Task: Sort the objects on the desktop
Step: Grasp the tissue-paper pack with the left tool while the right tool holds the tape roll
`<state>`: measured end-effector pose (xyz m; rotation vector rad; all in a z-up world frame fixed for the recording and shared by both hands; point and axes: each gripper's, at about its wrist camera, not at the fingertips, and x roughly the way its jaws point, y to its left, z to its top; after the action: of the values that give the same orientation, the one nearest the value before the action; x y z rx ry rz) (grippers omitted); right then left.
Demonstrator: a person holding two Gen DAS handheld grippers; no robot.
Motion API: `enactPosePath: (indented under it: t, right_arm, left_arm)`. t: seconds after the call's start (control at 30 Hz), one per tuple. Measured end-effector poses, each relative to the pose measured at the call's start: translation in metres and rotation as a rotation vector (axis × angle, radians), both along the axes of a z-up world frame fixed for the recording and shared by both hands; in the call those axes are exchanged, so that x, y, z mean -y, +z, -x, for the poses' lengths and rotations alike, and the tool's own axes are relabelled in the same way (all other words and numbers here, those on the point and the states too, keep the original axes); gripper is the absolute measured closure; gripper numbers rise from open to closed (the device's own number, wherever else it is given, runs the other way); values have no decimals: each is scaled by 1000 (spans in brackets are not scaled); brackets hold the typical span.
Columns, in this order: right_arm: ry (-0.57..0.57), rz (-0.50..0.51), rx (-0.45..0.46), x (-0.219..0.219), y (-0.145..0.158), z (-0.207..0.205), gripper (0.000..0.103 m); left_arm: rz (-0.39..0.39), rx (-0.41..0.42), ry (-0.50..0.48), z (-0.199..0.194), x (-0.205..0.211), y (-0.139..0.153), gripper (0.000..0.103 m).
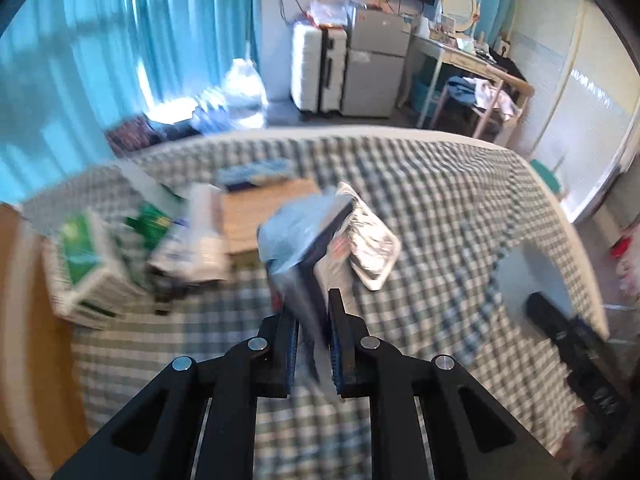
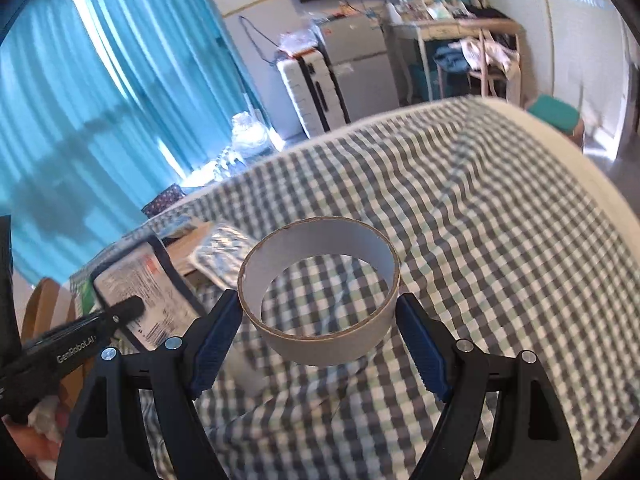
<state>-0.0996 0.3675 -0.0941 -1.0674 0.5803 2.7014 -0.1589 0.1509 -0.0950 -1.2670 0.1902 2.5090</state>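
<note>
The cardboard tape ring (image 2: pixel 318 292) sits clamped in your right gripper (image 2: pixel 318 308), its blue pads pressing the ring's left and right outer walls, with the ring held clear above the checked cloth (image 2: pixel 480 220). You can see the cloth's pattern straight through the ring's hollow. Your left gripper (image 1: pixel 313 300) has its jaws drawn narrow around a dark flat packet (image 1: pixel 316 248) wrapped in clear plastic, which stands up on edge between the pads; motion blur hides its print.

Just right of that packet, a silver foil pouch (image 1: pixel 372 244) lies on the cloth. To the far left of the packet sits a flat brown cardboard box (image 1: pixel 264 208), with a blue-and-white pack (image 1: pixel 256 170) at its far edge. Left again, a white printed packet (image 1: pixel 196 240) and a green-and-white carton (image 1: pixel 84 264) lie close together near the cloth's left border, both smeared by blur.

In the right wrist view, your left gripper shows at the near left, gripping the same packet with its printed white face toward the camera. A white suitcase (image 1: pixel 316 68) and a small grey fridge (image 1: pixel 376 64) stand well beyond the bed.
</note>
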Motion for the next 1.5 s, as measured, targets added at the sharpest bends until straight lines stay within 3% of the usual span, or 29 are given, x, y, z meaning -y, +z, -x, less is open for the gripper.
enactPosePath:
  t: [0.33, 0.43, 0.63, 0.7, 0.73, 0.77, 0.87, 1.2, 1.23, 1.27, 1.3, 1.5]
  right_arm:
    - [140, -46, -35, 76, 39, -37, 24]
    - [157, -47, -48, 87, 44, -47, 24]
    - [171, -60, -63, 102, 51, -58, 24]
    - [170, -56, -62, 104, 50, -60, 24]
    - [171, -51, -61, 106, 50, -61, 24]
    - [172, -48, -59, 106, 49, -61, 24]
    - [177, -45, -47, 104, 41, -60, 24]
    - [198, -8, 17, 93, 2, -38, 24]
    - [200, -4, 26, 90, -2, -34, 24]
    - [202, 0, 35, 88, -6, -30, 24]
    - [203, 6, 45, 86, -11, -27, 24]
    - [201, 21, 97, 83, -29, -11, 24]
  left_arm:
    - [-58, -21, 38, -38, 58, 42, 89]
    - [-103, -12, 44, -51, 73, 42, 89]
    - [-105, 34, 53, -61, 91, 24, 87]
    - [-112, 79, 63, -57, 94, 12, 71]
    - [-115, 92, 76, -54, 96, 7, 45]
    - [-124, 93, 89, -52, 98, 3, 26]
    - [-142, 93, 87, -45, 95, -11, 23]
    - [-103, 191, 118, 14, 71, -81, 23]
    - [-103, 190, 115, 17, 69, -86, 31]
    - [-99, 188, 106, 20, 66, -90, 54]
    - [-90, 191, 94, 23, 63, -94, 64]
    - [-121, 153, 63, 21, 62, -88, 85]
